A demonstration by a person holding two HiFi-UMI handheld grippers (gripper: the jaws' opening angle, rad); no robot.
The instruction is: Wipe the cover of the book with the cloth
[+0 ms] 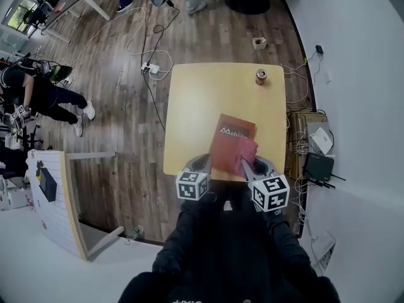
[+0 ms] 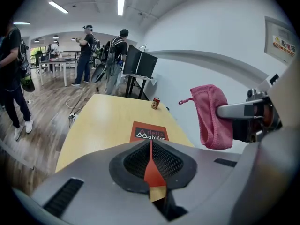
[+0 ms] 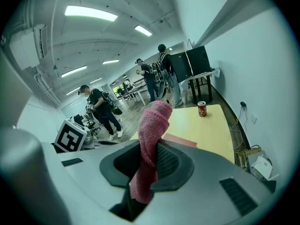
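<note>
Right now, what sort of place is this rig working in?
Probably an open-plan office or lab: monitors on a stand by the wall, a power strip with cables trailing over the wood floor, and strip lights overhead.

One book point(image 1: 231, 142), one pink cloth point(image 1: 247, 149) and one red can point(image 1: 261, 76) are counted, along with a single yellow surface point(image 1: 196, 106). Two grippers are seen, the left gripper point(image 1: 203, 163) and the right gripper point(image 1: 255, 165), and one marker cube point(image 1: 192, 185) is borne by each. Two dark monitors point(image 2: 132, 60) are counted in the left gripper view.
</note>
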